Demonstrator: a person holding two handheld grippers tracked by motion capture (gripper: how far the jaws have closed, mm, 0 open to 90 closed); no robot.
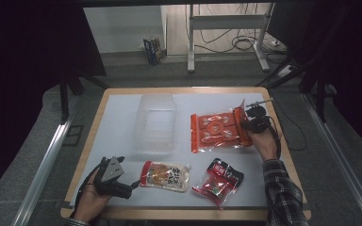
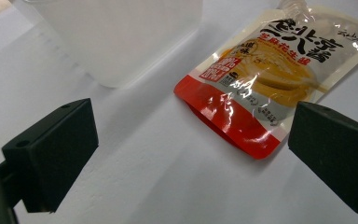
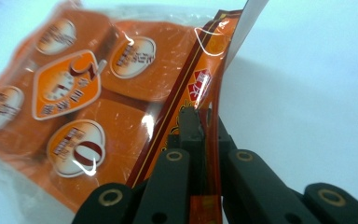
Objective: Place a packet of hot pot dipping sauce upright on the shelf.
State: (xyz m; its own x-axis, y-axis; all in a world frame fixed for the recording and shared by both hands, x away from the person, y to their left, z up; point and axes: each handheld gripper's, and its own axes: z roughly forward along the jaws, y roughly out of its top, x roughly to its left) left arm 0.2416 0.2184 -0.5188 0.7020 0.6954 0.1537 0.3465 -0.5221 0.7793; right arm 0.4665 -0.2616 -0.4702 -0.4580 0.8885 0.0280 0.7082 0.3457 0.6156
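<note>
Table (image 1: 122,117), white top. Clear bin (image 1: 155,123) at 11 o'clock of centre, empty as far as visible. Orange pack (image 1: 217,132) at 2 o'clock, right edge lifted off table. Right gripper (image 1: 250,123) pinching that edge, pressed together on the seal (image 3: 200,116). Left gripper (image 1: 133,184) spread, idle at 7 o'clock, beside sauce pouch (image 1: 166,176). Red packet (image 1: 218,181) at 5 o'clock.
Step judged: lift of pack begun. Next: raise clear, carry toward bin, likely.
Pack's far corner cut off in right gripper view; print unreadable.

White-topped table (image 1: 122,113): clear tub (image 1: 155,123), orange pack (image 1: 218,131), sauce pouch (image 1: 165,176), red snack bag (image 1: 218,181).
</note>
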